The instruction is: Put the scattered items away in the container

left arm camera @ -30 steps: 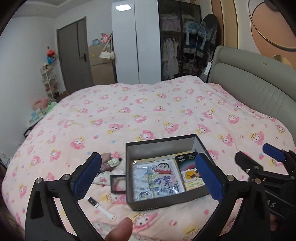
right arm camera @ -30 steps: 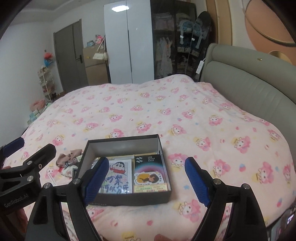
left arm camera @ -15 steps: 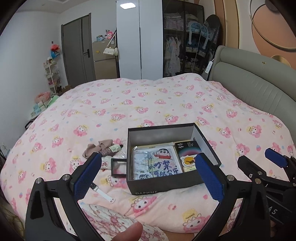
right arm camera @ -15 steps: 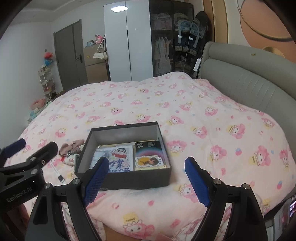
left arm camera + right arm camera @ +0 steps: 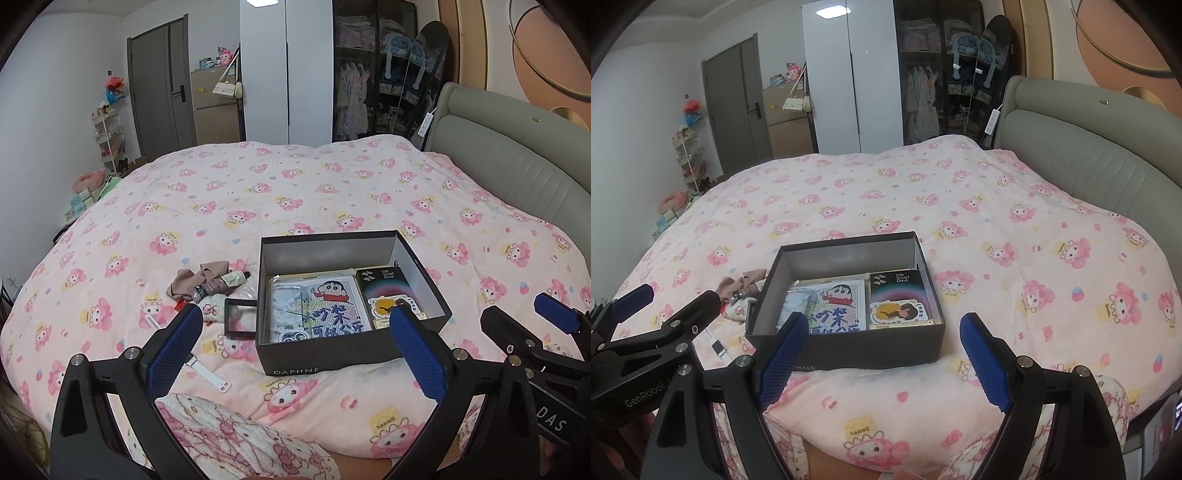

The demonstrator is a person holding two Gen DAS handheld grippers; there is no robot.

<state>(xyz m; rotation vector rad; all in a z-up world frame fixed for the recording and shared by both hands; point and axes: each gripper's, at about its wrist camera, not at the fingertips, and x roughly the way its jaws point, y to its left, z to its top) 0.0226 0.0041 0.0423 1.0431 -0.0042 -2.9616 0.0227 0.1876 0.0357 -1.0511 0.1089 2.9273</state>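
Left wrist view: both grippers parted and empty, held back from the black rectangular cardboard box (image 5: 352, 354) on the pink cartoon-print quilt (image 5: 295, 192).

Left gripper (image 5: 295, 350) has its blue-padded jaws spread wide, grasping nothing; right gripper (image 5: 882, 354) likewise, jaws apart and unloaded. Inside the box lie a cartoon-boy bead picture (image 5: 332, 308), a clear phone case (image 5: 286, 306) overlapping its left part, and a black printed card pack (image 5: 384, 284) on the right with a round sticker (image 5: 388, 306) on it. Left of the box, on the quilt: a small black square frame (image 5: 240, 321) touching the box wall, a crumpled brown cloth (image 5: 199, 280), a pale green tube (image 5: 234, 278) and a white strap (image 5: 205, 371). Nothing lies between either gripper and the box.
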